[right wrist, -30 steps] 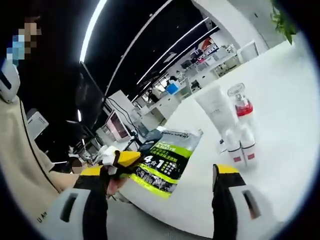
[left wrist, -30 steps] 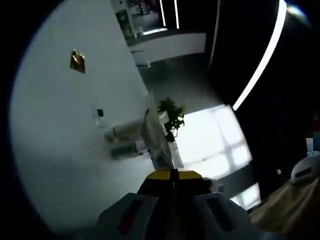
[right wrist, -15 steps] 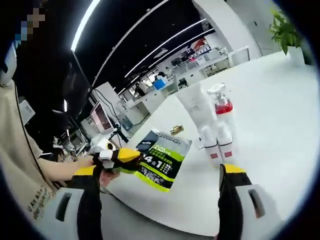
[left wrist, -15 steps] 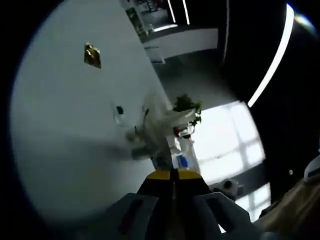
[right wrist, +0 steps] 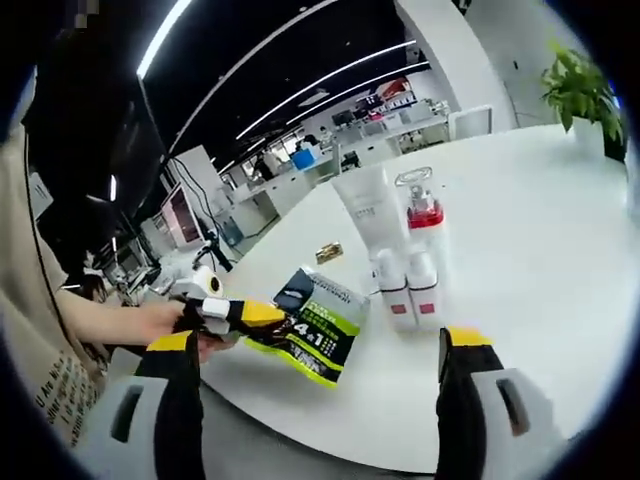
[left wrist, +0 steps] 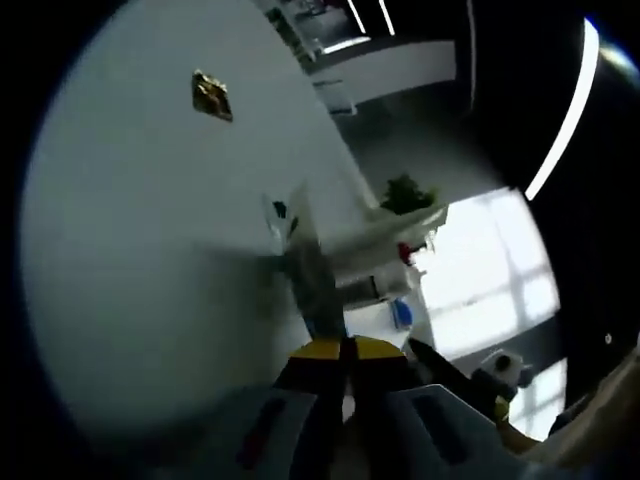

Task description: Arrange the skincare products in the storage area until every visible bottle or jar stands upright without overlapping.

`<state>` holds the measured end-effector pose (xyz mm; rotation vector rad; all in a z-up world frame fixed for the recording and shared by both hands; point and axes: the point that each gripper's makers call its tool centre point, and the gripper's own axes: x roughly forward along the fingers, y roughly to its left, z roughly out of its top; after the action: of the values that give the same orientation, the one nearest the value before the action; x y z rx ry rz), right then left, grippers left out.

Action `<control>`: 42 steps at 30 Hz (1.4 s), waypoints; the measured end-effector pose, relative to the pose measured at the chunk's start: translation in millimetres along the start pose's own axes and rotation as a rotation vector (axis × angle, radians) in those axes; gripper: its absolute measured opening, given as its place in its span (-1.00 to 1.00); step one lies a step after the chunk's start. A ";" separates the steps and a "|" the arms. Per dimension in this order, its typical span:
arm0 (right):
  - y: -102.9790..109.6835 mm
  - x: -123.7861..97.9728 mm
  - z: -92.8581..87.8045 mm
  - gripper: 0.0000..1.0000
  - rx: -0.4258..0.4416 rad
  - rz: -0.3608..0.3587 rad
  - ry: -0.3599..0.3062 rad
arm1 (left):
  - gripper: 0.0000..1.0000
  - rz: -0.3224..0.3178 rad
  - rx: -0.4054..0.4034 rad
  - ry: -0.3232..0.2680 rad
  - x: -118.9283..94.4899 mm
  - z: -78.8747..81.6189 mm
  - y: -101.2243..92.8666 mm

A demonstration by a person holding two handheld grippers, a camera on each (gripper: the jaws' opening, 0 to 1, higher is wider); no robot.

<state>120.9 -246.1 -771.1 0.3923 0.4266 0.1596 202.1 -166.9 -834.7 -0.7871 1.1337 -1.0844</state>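
Bottles (right wrist: 405,262) stand centre frame on tabletop (right wrist: 540,260), now nearer vs 0.5 s ago. Left gripper (right wrist: 245,318) pinches pouch (right wrist: 312,322), lower left. Right gripper (right wrist: 315,385) jaws spread.

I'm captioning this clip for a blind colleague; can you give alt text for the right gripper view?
The left gripper, shut on a green-and-black pouch, holds it at the white table's near edge. Behind stand a white tube, a red-collared pump bottle and two small white bottles.
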 end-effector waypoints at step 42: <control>-8.7 -1.6 -0.5 0.96 0.035 -0.011 0.003 | -0.59 0.501 0.660 0.263 5.9 16.8 56.2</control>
<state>119.8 -254.2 -774.4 0.4239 0.4347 0.1421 233.4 -155.5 -883.4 0.1592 1.0171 -1.0491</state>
